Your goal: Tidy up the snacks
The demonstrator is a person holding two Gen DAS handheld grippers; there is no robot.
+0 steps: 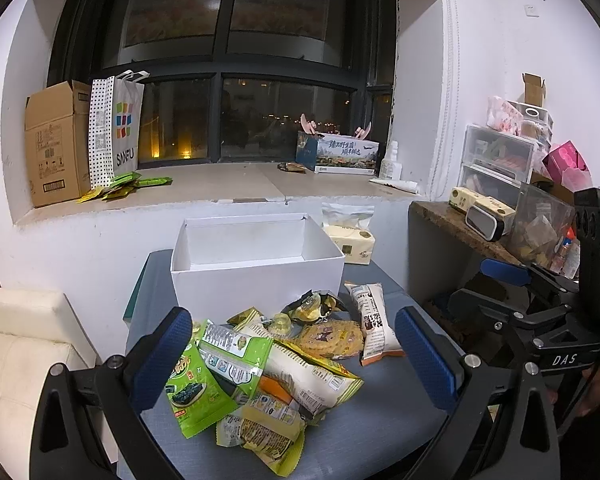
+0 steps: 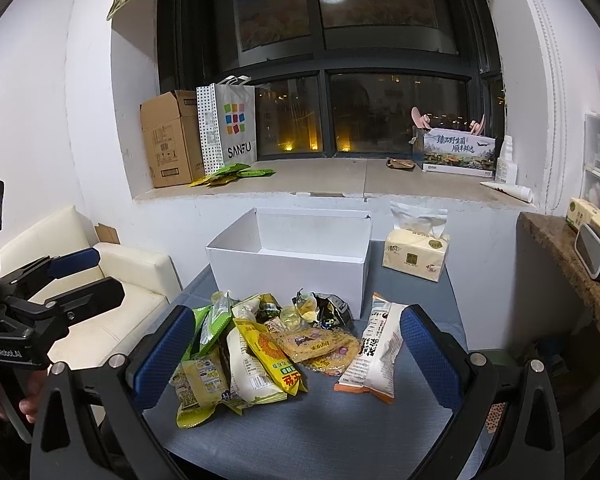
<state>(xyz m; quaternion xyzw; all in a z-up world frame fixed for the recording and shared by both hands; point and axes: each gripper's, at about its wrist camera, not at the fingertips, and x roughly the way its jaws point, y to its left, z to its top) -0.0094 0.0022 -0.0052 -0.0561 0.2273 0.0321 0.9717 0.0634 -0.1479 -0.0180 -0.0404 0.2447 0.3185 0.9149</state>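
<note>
A pile of snack packets [image 1: 276,364] lies on the grey-blue table [image 1: 380,412], also in the right wrist view [image 2: 260,356]. It includes a green seaweed packet [image 1: 196,384], a yellow round cracker pack [image 1: 332,338] and a white-orange packet [image 2: 374,350]. An empty white box [image 1: 256,276] stands open behind the pile, also in the right wrist view [image 2: 296,264]. My left gripper [image 1: 296,356] is open above the pile and holds nothing. My right gripper [image 2: 296,356] is open above the pile and empty.
A tissue pack [image 2: 416,254] sits right of the box. A window sill [image 1: 228,184] behind holds a cardboard box [image 1: 56,144], a SANFU bag [image 1: 116,128] and a printed box [image 1: 338,152]. A cream sofa [image 2: 112,280] is left; a cluttered shelf [image 1: 472,228] is right.
</note>
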